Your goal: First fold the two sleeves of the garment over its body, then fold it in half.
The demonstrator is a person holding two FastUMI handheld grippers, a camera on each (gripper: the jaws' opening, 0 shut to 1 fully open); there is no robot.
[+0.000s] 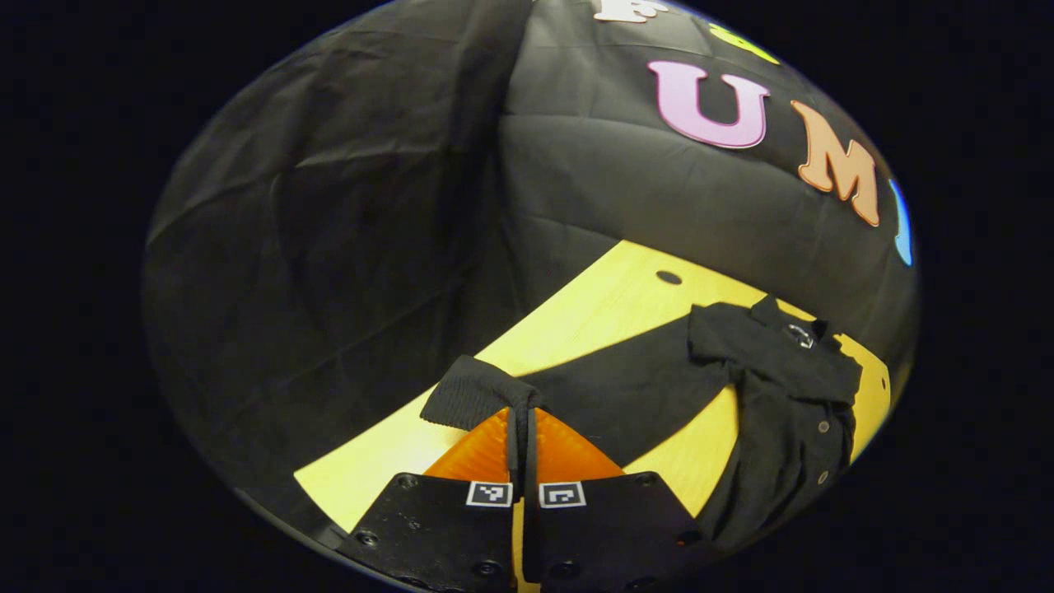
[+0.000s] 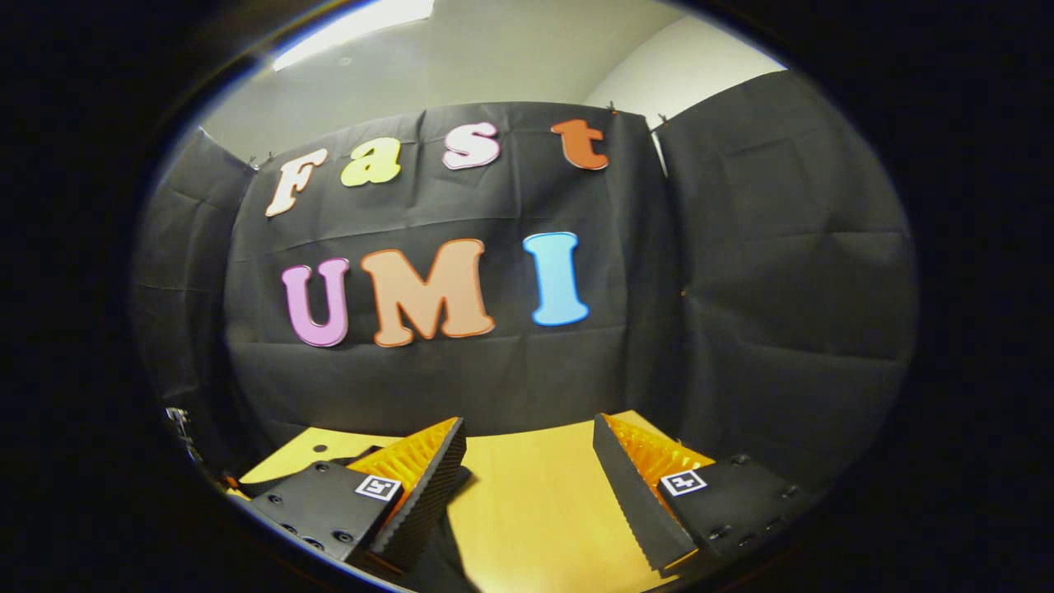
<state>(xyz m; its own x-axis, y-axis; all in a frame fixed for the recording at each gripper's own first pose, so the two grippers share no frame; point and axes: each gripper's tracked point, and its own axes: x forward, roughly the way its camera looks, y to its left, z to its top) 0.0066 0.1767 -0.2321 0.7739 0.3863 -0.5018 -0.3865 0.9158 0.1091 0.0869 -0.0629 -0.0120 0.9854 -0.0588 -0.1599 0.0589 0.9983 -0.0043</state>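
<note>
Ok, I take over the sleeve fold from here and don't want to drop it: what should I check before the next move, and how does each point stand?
1. Left gripper shut on the sleeve cuff: ok, both fingers pinch the cloth.
2. Sleeve free to travel toward the garment body: ok, it runs stretched from the cuff to the shoulder with nothing lying on it.
3. Body lying flat on the table: not ok, it is bunched and its lower part drapes toward the table's edge.
4. Right gripper ready: ok, open, holding nothing, over bare table.
5. Second sleeve's position: cannot tell.
</note>
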